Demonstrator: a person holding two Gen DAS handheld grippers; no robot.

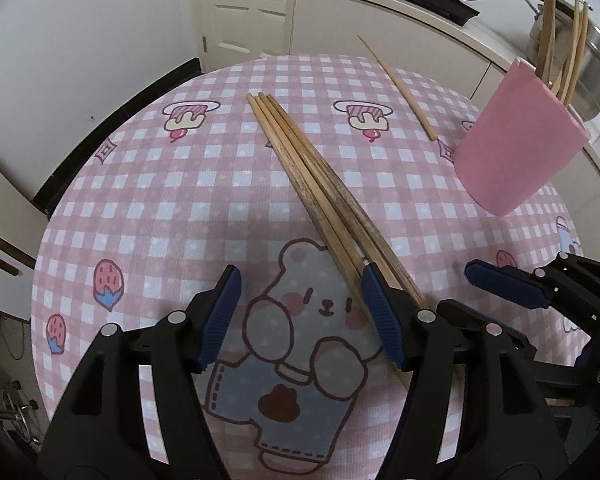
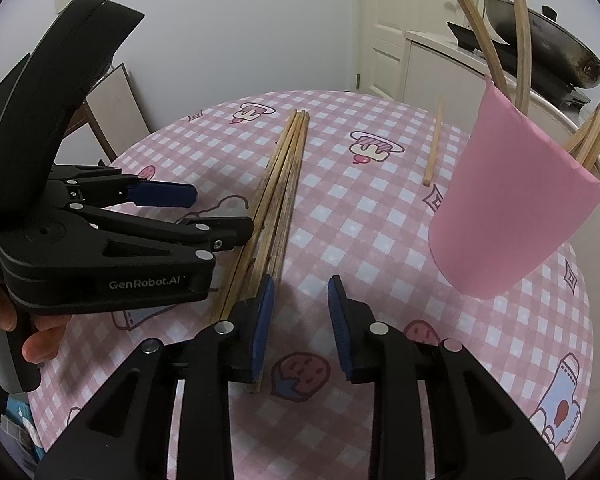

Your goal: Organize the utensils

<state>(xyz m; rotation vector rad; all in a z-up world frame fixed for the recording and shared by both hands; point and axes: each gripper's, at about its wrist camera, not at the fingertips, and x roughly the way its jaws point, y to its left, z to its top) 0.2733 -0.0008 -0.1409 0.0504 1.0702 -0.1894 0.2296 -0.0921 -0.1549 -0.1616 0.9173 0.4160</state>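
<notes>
Room: white walls w/ dark baseboard, a white panelled door [image 1: 236, 12] at the back, white counter [image 1: 380, 4] to the right carrying a dark wok [image 2: 548, 56] and a steel pot [image 1: 580, 64]. Table is round, covered by a pink-and-white checked cloth [image 1: 160, 184] printed w/ bears, strawberries, desserts.

Pink cup [image 1: 520, 140] stands on the table's right side, several long bamboo sticks [image 1: 572, 52] rising out of it. Bundle of wooden chopsticks [image 1: 300, 156] lies flat across the table's middle, tips away from the cameras. One single chopstick [image 1: 400, 84] lies apart, between bundle and cup.

Left gripper [image 1: 300, 316]: fingers wide, nothing between them; its right pad sits at the bundle's near end, prob. touching, hard to tell. Right gripper [image 2: 300, 324]: fingers narrow-ish but apart, gap empty, left pad against the bundle's near ends. A hand [image 2: 16, 328] grips the left tool's handle.
</notes>
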